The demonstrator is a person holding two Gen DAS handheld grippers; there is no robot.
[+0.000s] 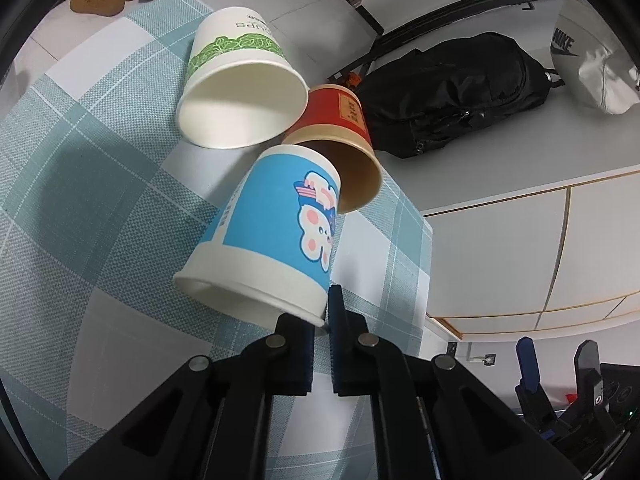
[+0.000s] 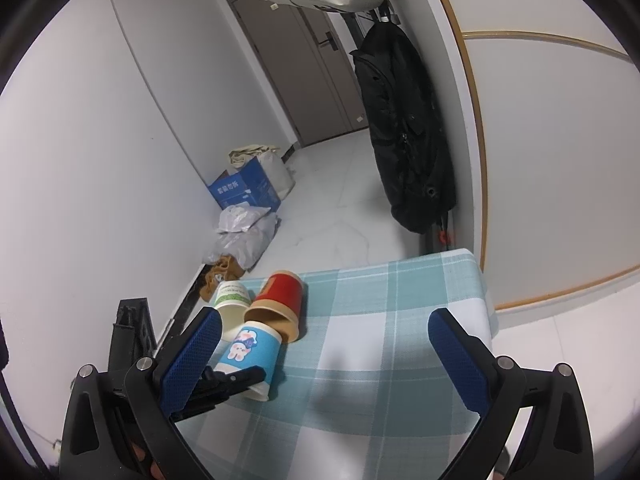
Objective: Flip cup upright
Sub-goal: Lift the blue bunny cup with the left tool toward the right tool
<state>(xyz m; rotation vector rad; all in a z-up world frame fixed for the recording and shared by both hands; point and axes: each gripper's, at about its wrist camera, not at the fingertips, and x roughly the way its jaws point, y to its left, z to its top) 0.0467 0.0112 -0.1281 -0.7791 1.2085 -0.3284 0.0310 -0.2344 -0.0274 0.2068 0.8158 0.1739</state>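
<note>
A blue paper cup with a cartoon rabbit (image 1: 276, 232) lies tilted, its open rim toward me. My left gripper (image 1: 323, 320) is shut on that cup's rim wall, one finger inside and one outside. A red cup (image 1: 336, 120) and a white cup with a green band (image 1: 236, 80) lie on their sides just behind it, mouths toward me. In the right wrist view the blue cup (image 2: 248, 352), red cup (image 2: 280, 300) and white cup (image 2: 232, 304) cluster at the left. My right gripper (image 2: 324, 344) is open and empty above the tablecloth.
A teal and white checked tablecloth (image 1: 80, 200) covers the table (image 2: 380, 340); its edge runs close to the right of the cups. A black backpack (image 1: 452, 88) hangs by the wall beyond. A blue box (image 2: 244, 188), bags and shoes lie on the floor.
</note>
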